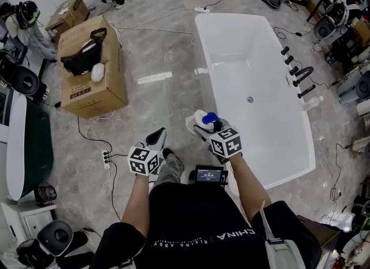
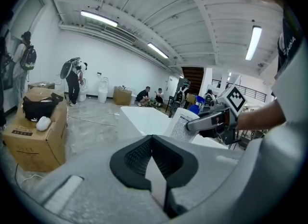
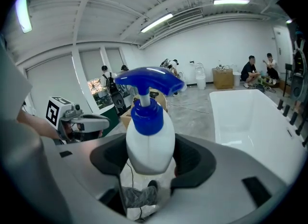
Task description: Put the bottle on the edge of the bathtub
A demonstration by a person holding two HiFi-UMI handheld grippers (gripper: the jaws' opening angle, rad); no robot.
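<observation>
Bottle (image 3: 150, 136), white with a blue pump head, sits gripped between the pads of the right claw (image 3: 151, 159), pump end up and its long axis roughly upright, carried in the air rather than resting on anything. In the head view it shows at the left long rim of the bathtub (image 1: 203, 48), toward the tub's near end, so the rim lies just ahead and to the right of the claw; the right hand is plainly the nearer one. The left claw (image 2: 151, 143) hangs off to the left over the floor, pads together with nothing in them. How high the bottle hangs above the rim cannot be judged, its base is hidden behind the pads, and from above the marker cube covers most of its body. The black tap fittings (image 1: 298, 77) stand on the far rim, well apart.
</observation>
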